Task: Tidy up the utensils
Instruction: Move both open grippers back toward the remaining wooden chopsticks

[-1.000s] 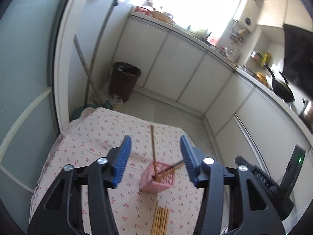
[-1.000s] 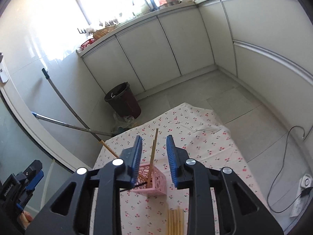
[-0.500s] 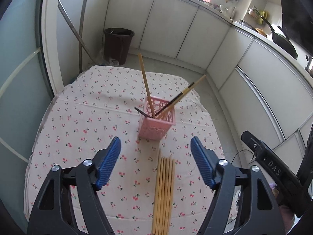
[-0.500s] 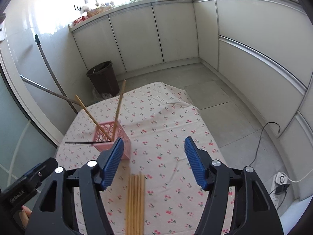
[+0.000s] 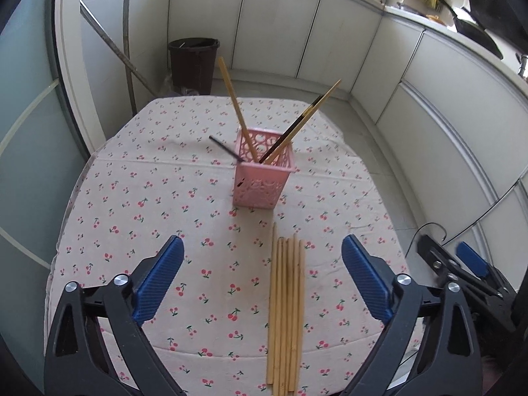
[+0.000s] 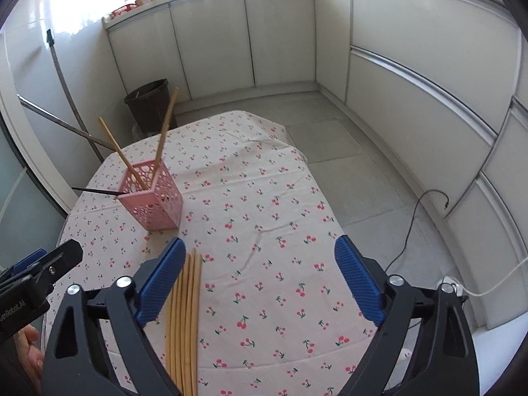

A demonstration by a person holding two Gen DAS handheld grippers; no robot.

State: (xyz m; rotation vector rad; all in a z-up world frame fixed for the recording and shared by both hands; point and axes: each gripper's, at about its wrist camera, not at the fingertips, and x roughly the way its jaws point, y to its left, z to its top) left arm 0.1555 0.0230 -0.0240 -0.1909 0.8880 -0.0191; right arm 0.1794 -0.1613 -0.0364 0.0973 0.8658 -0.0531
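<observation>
The left gripper is hanging over the cherry-print tablecloth, its jaws opening wide and gripping nothing, with the row of loose bamboo chopsticks lying flat between them. The right gripper is likewise opening, empty, the chopsticks passing by its left finger. Farther out, a pink perforated holder is standing upright, holding leaning chopsticks.
</observation>
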